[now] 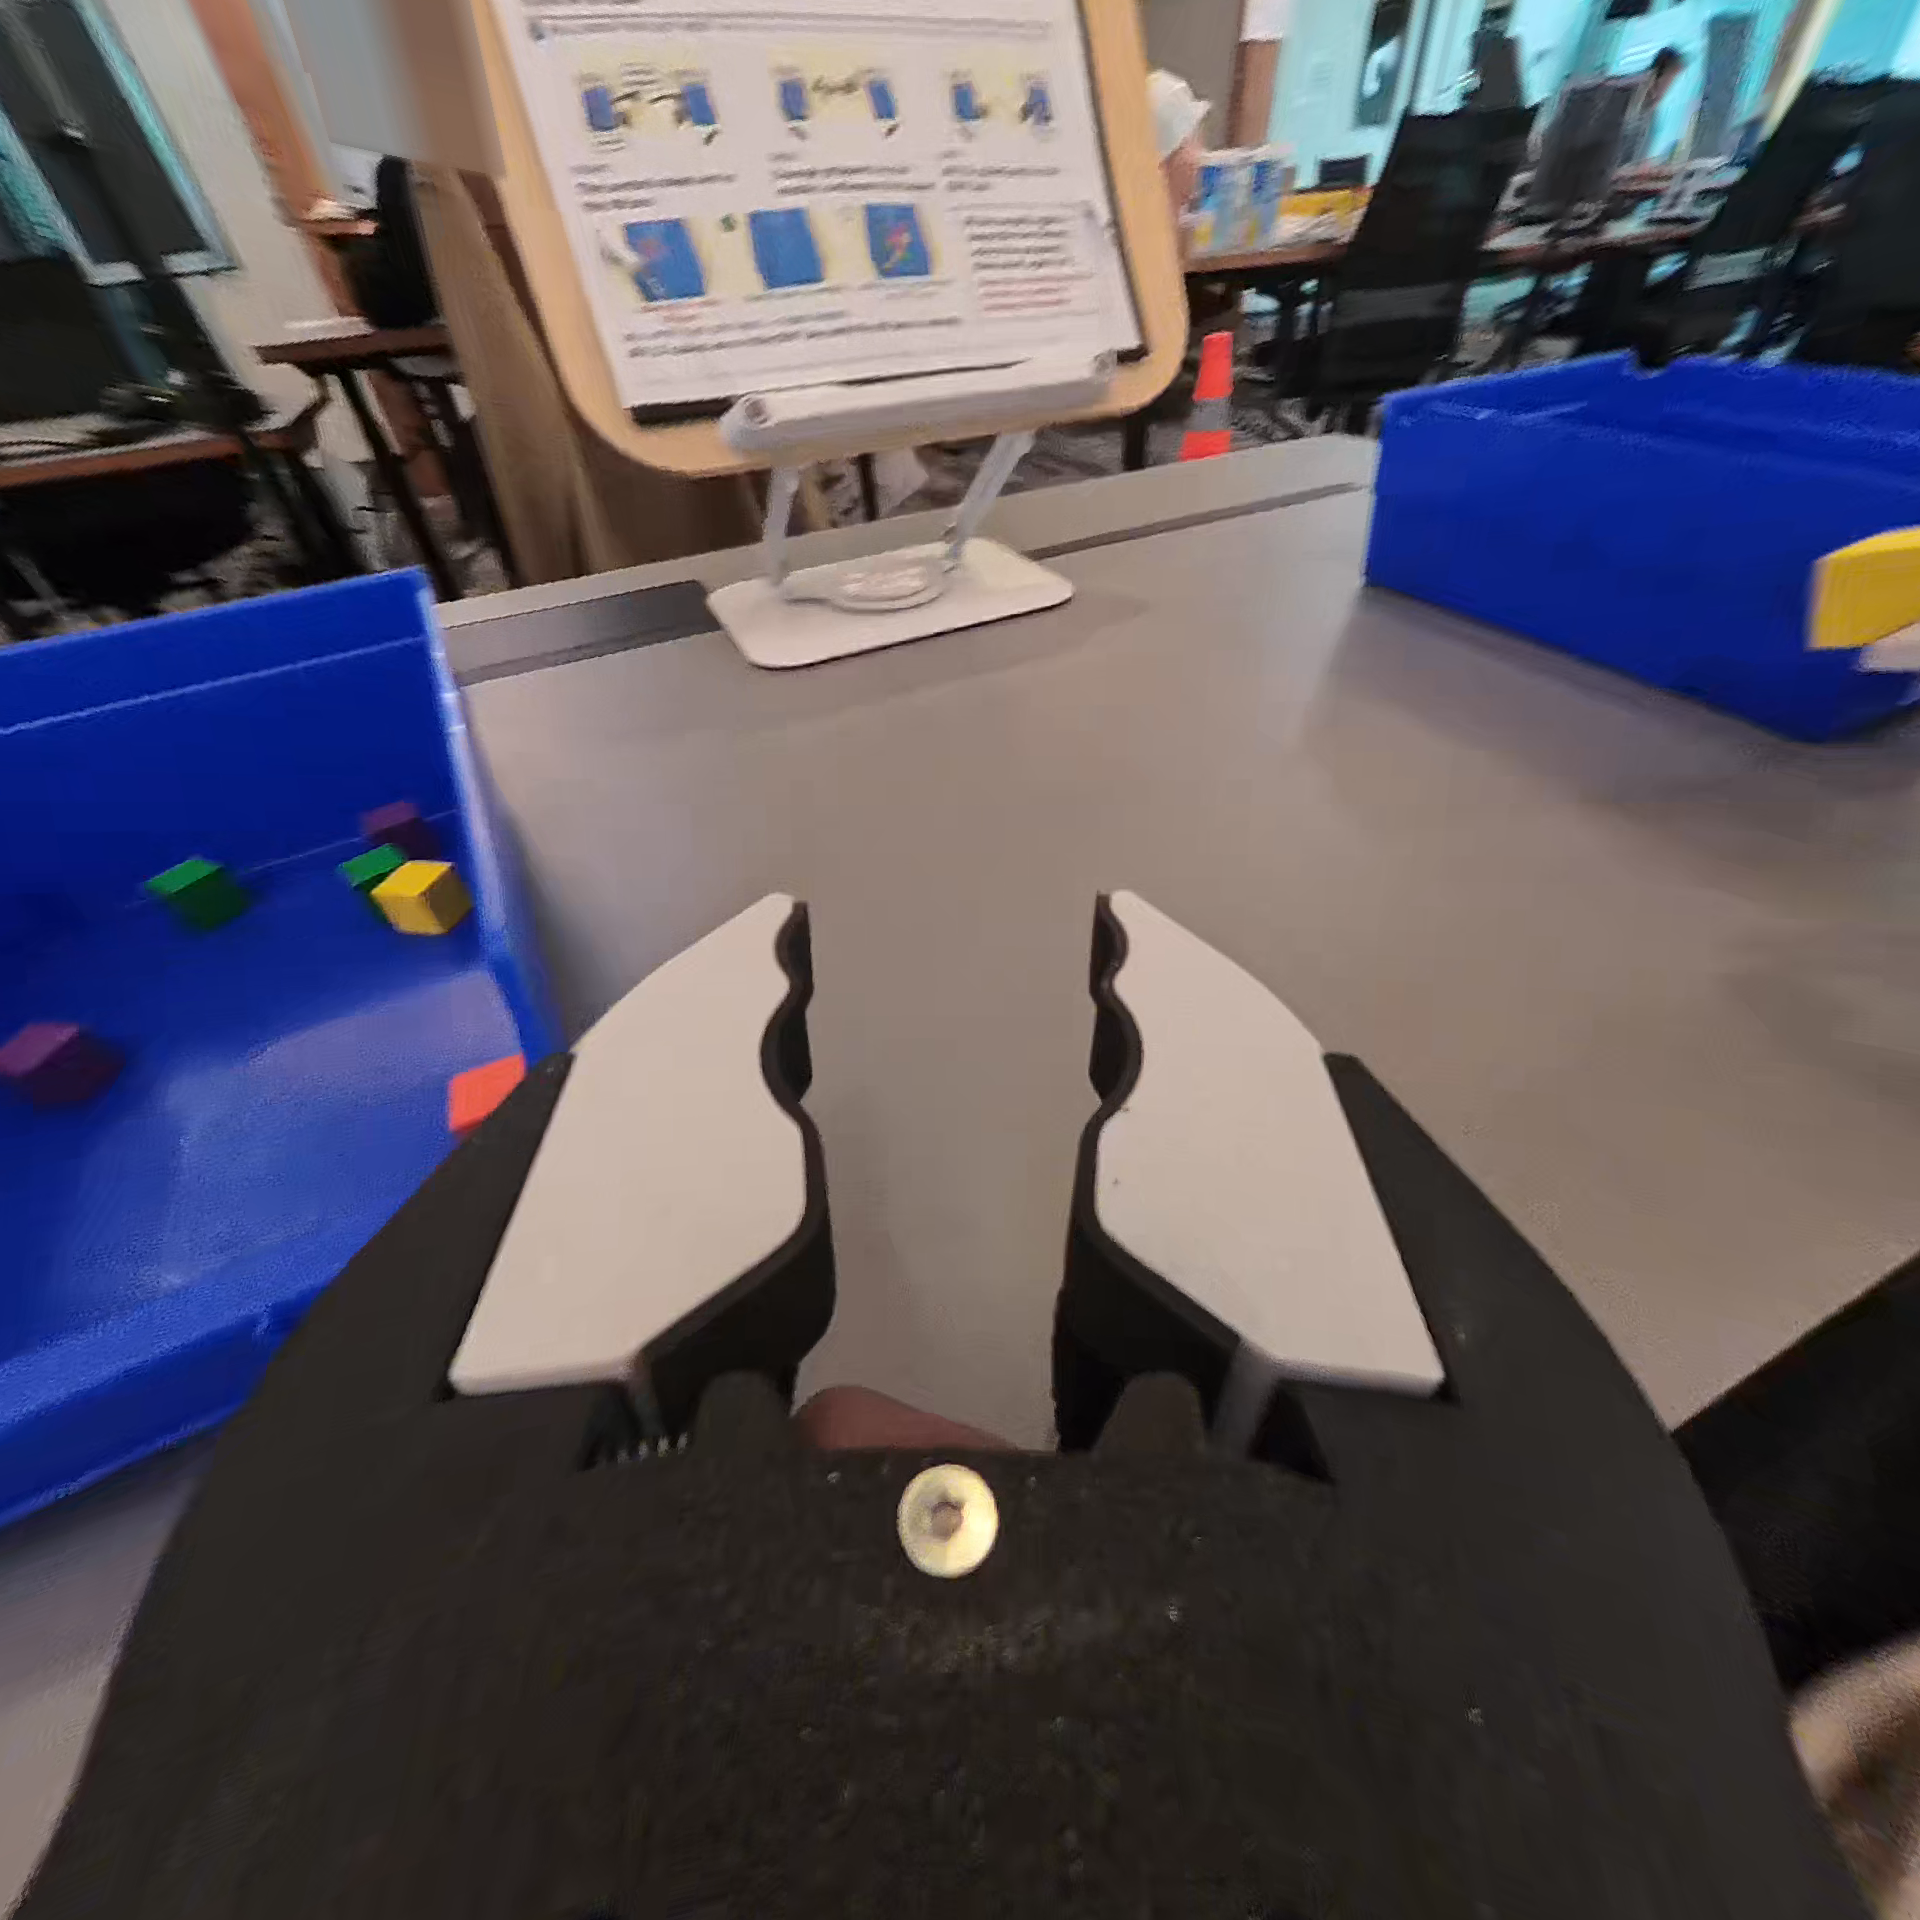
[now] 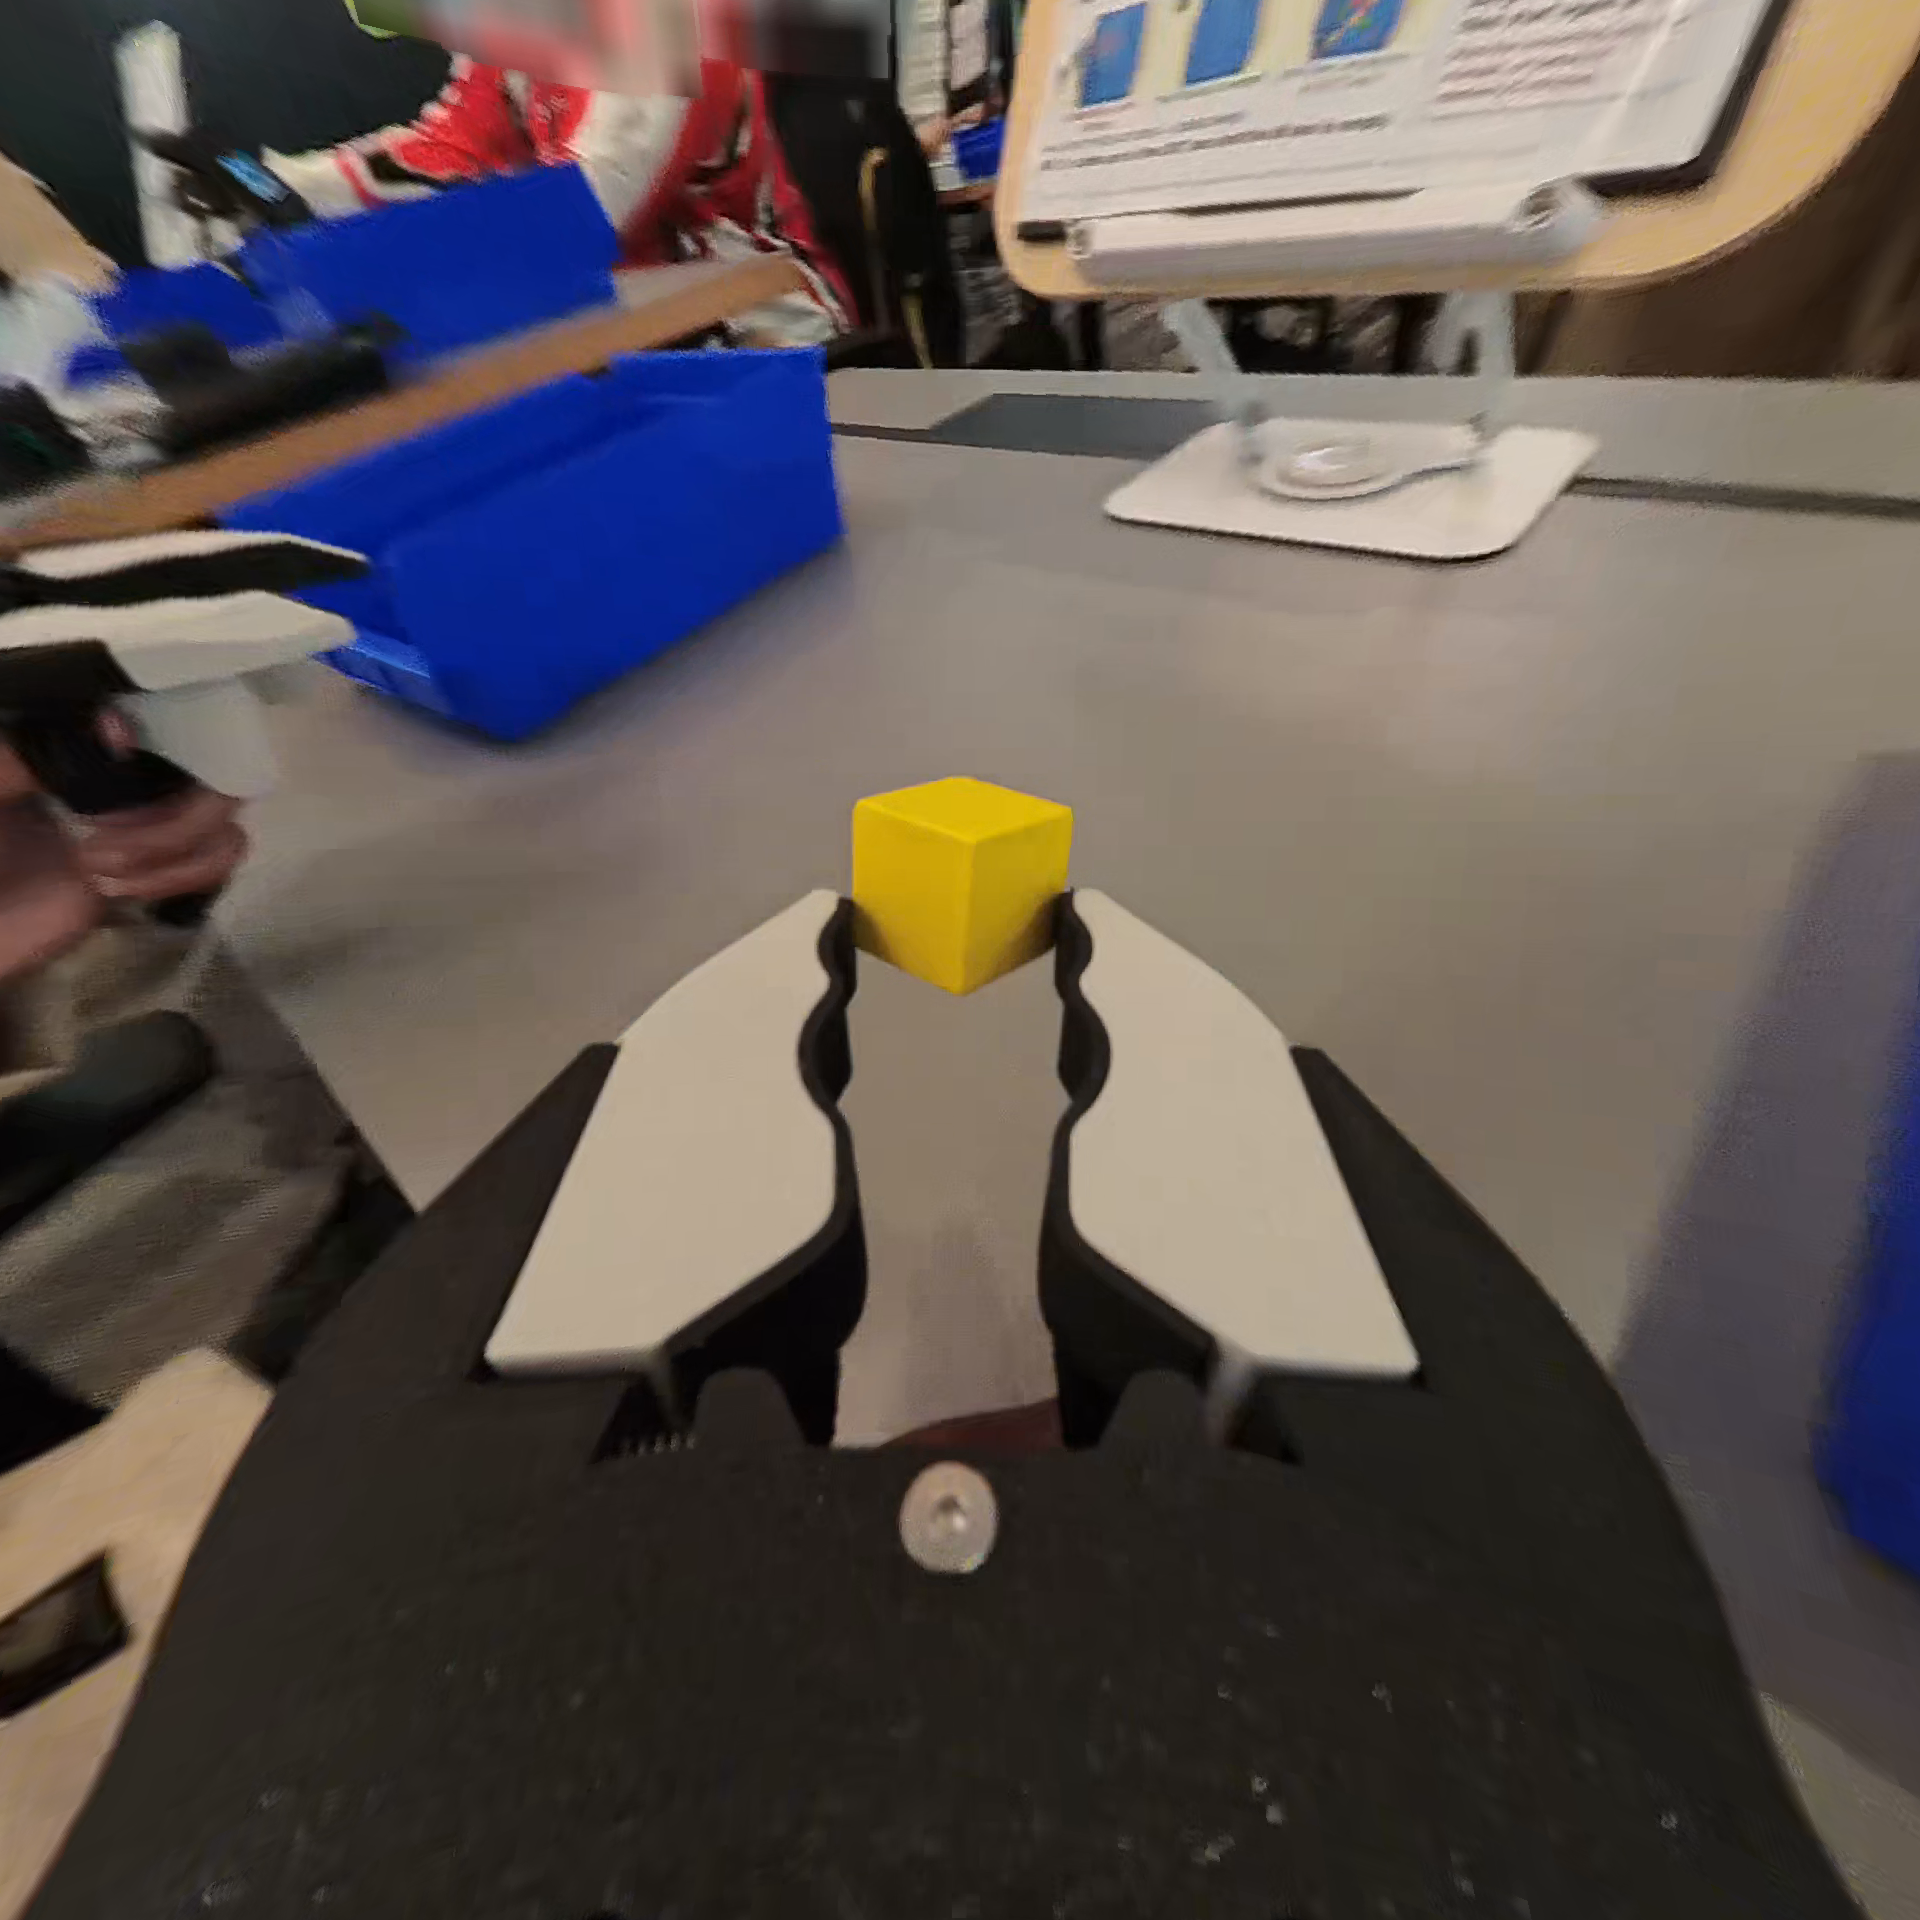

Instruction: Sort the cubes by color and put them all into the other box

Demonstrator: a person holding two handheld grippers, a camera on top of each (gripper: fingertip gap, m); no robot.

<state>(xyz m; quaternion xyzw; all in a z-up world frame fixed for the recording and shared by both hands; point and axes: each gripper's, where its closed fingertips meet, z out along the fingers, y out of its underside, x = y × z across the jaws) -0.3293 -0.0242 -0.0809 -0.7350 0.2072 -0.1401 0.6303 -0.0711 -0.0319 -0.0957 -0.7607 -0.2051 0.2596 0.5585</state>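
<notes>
Midway, the right gripper is pinching a yellow cube above the table; the left gripper is hanging spread and empty, six cubes still waiting in the left box.

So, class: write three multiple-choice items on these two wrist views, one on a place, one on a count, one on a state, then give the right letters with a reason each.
1. Where is the orange cube?
A. in the left blue box
B. on the grey table
C. in the right blue box

2. How many green cubes show in the left blue box?
A. none
B. two
C. five

3. What is the left gripper doing?
A. gripping a purple cube
B. gripping a yellow cube
C. open, holding nothing

Key: 1 A, it lies on that box's floor. 2 B, one green cube and another show there. 3 C, its fingers stand apart over bare table; the right gripper holds the yellow cube.
</notes>
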